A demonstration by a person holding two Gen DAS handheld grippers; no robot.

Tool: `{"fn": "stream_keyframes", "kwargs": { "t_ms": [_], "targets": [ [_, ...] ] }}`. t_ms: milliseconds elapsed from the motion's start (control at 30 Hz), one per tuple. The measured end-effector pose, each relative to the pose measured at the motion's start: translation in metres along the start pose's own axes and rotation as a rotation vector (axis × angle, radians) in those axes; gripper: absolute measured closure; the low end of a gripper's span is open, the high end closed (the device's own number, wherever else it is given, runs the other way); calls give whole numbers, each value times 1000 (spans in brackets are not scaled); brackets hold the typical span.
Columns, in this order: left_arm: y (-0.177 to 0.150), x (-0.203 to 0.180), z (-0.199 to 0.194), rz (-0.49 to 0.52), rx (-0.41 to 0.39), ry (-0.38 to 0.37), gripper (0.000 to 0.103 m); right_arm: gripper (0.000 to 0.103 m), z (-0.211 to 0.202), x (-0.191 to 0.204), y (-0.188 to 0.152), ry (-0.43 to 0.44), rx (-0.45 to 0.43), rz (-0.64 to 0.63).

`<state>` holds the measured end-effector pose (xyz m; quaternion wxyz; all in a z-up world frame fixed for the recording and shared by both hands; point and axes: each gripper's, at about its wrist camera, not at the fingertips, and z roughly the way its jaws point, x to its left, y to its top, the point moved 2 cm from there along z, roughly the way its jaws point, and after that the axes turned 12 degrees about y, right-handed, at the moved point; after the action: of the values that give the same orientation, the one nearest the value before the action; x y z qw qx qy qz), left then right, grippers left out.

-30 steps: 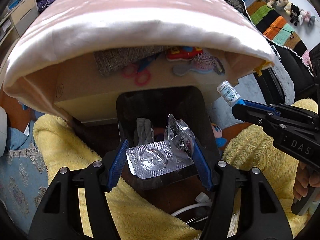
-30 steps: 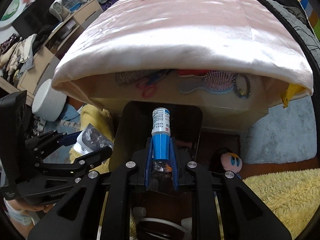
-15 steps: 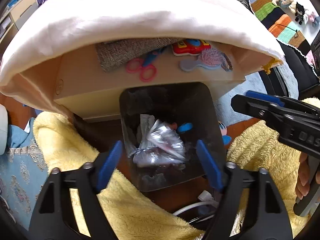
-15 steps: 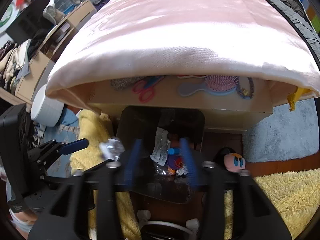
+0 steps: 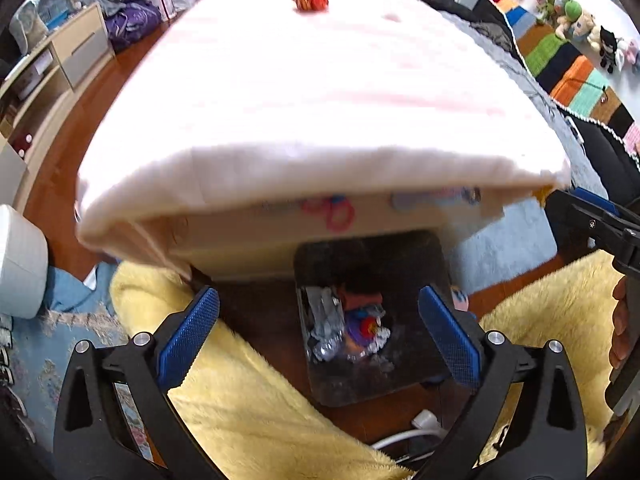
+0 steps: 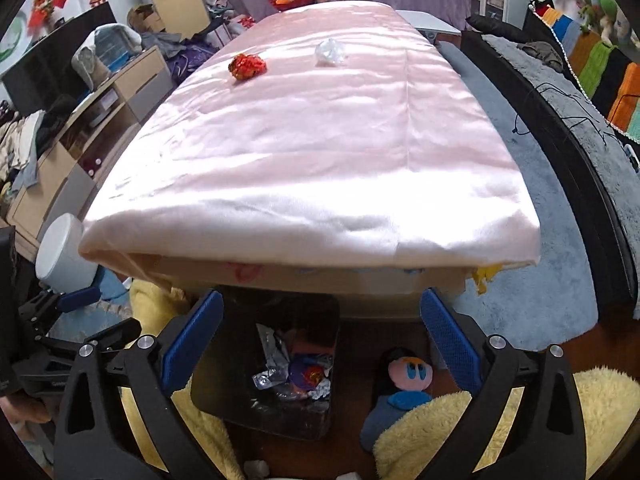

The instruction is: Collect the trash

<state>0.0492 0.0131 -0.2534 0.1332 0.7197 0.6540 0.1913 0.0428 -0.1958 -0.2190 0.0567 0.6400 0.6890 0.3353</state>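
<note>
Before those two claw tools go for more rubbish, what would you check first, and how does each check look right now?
1. Left gripper empty, jaws apart: ok.
2. Right gripper empty, jaws apart: ok.
3. Black rectangular trash bin upright, mouth unblocked: ok.
4. Earlier rubbish, the crumpled silver foil packaging, lies inside the bin: ok.
5. Pink satin tabletop cleared: not ok; a crumpled red wrapper and a crumpled clear plastic wad remain.
6. Both pieces within reach: cannot tell.
</note>
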Motion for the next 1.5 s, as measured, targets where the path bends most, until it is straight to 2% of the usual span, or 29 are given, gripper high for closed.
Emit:
{"fn": "stream_keyframes", "kwargs": {
  "t_ms": [200, 533, 833, 1133, 1367, 1500],
  "targets": [
    [36, 7, -8, -15, -44, -4, 8, 4, 2, -14, 32, -16, -21, 1],
    [108, 7, 6, -23, -75, 10, 8, 4, 26, -27, 87, -42, -28, 0],
    [170, 7, 38, -22, -83, 25, 8, 4, 59, -35, 152, -56, -45, -30],
    [239, 1, 74, -17, -101, 26, 8, 4, 109, -43, 222, -33, -57, -13],
    [292, 4, 109, -48, -96, 29, 8, 4, 142, -53, 258, -33, -57, -12],
    [313, 2, 127, -51, -97, 32, 8, 8, 158, -53, 273, -31, -48, -28]
  ]
}}
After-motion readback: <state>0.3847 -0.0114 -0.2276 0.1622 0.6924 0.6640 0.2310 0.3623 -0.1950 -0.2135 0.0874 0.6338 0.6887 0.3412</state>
